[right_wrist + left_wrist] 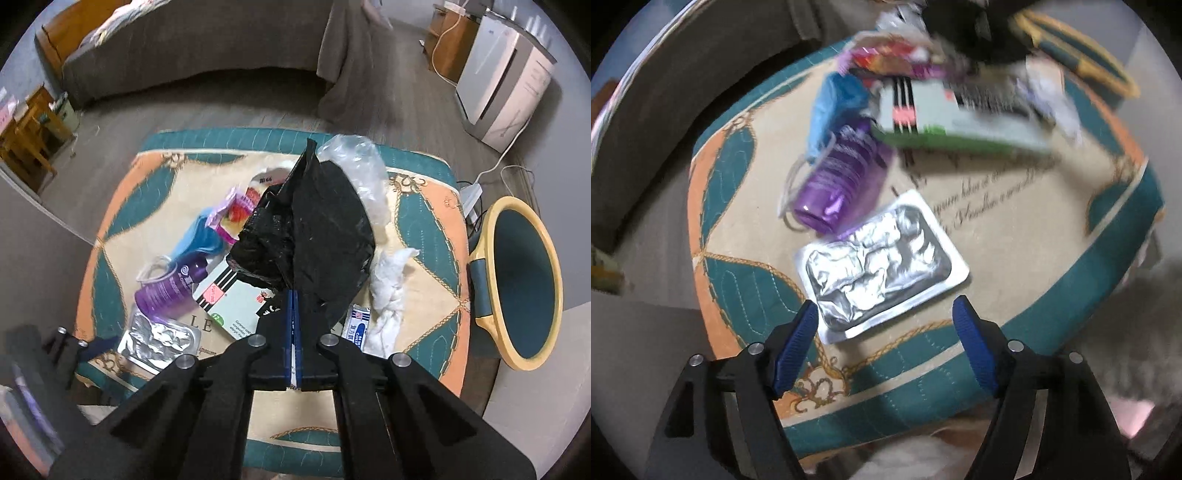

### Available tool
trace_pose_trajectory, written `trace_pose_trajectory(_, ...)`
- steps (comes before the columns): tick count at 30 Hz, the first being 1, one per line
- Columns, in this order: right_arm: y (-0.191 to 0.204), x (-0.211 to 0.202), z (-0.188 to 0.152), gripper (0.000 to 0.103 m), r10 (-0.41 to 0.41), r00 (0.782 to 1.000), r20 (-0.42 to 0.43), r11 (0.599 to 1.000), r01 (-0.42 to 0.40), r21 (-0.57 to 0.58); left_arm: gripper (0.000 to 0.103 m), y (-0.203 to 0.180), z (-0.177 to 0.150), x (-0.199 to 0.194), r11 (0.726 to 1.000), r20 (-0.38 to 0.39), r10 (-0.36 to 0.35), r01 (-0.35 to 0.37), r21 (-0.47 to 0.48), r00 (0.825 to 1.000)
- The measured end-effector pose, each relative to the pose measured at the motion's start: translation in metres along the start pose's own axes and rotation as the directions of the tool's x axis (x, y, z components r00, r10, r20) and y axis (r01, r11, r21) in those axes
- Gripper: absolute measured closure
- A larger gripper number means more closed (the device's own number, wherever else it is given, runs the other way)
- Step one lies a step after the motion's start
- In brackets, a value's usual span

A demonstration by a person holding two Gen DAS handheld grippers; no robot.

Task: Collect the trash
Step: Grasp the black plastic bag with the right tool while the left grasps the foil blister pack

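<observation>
We see the right gripper [294,295] clamped on the black bag [317,229], its long axis running far; the left gripper [886,314] gapes wide over the foil blister pack [882,262].

The left gripper [886,314] is pointing steeply downward, its blue-padded jaws standing wide apart with nothing pressed between them. The right gripper [294,295] is also angling steeply down, its jaws pressed fully together and pinching a fold of the black plastic bag [317,236].
</observation>
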State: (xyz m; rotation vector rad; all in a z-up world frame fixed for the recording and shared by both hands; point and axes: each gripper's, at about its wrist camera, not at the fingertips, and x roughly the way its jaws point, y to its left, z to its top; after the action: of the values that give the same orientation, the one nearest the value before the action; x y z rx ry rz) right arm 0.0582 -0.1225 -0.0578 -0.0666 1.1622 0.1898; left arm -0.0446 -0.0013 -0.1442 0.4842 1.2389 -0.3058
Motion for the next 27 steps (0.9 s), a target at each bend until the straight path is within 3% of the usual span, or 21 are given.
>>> trace_pose_trajectory(3,-0.005,-0.007,0.001,0.103,0.007,1.000,0.021,1.000,-0.007,0.014,0.027,-0.005,0.007,0.000,0.999,0.027,0.019,-0.020,0.033,0.999)
trace_pose_trajectory(8,-0.027,-0.015,0.001,0.103,0.028,0.999,0.038,0.997,-0.030,0.065,0.027,-0.007,0.031,0.004,0.999,0.043,-0.011,0.008,0.048,0.999)
trace_pose_trajectory(16,-0.052,-0.016,0.005,0.103,0.061,0.997,0.049,0.993,-0.065,0.101,0.027,0.011,0.059,0.020,0.997,0.030,-0.076,0.076,0.001,0.997)
trace_pose_trajectory(18,-0.056,-0.016,0.006,0.103,0.079,0.996,0.047,0.990,-0.084,0.112,0.018,0.021,0.061,0.030,0.994,0.005,-0.101,0.101,-0.031,0.995)
trace_pose_trajectory(20,-0.057,-0.015,0.007,0.103,0.091,0.995,0.047,0.989,-0.096,0.115,0.016,0.034,0.060,0.036,0.988,-0.004,-0.132,0.132,-0.087,0.991)
trace_pose_trajectory(22,-0.057,-0.016,0.009,0.103,0.096,0.994,0.051,0.989,-0.101,0.108,0.018,0.040,0.059,0.038,0.980,-0.002,-0.162,0.160,-0.115,0.987)
trace_pose_trajectory(24,-0.058,-0.018,0.011,0.103,0.103,0.993,0.059,0.988,-0.109,0.108,0.030,0.037,0.060,0.035,0.983,0.011,-0.158,0.158,-0.087,0.987)
trace_pose_trajectory(27,-0.059,-0.023,0.013,0.103,0.101,0.992,0.081,0.988,-0.110,0.107,0.033,0.030,0.059,0.027,0.984,0.023,-0.164,0.165,-0.063,0.986)
